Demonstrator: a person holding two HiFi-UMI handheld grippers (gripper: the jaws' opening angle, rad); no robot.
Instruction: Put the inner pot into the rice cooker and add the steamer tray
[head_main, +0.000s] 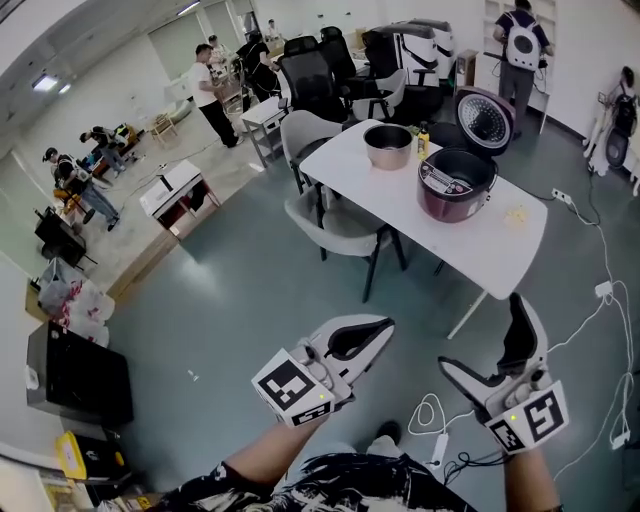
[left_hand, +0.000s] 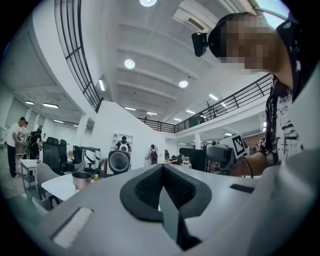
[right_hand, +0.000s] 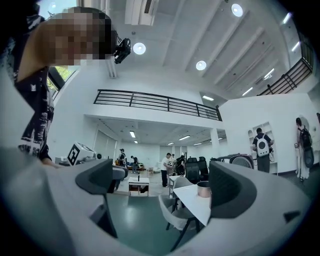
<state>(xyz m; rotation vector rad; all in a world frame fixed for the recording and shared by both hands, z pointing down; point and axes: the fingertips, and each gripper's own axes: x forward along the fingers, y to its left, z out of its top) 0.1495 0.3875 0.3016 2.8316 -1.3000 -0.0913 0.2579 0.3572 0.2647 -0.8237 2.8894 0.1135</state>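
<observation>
No legible text anywhere; only blurred print on the rice cooker (head_main: 452, 188)

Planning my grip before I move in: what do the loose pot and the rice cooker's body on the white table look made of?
Inner pot: looks like metal, with a brushed coppery-grey outside and a brighter rim. From this distance I can't tell whether it has a coating.
Rice cooker: maroon shell with soft highlights, probably glossy plastic or painted metal. Its raised lid shows a pale, metallic-looking inner face.

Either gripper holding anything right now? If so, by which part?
Nothing is held. The left gripper is shut on nothing, the right gripper open and empty. The inner pot stands untouched on the table beside the rice cooker.
</observation>
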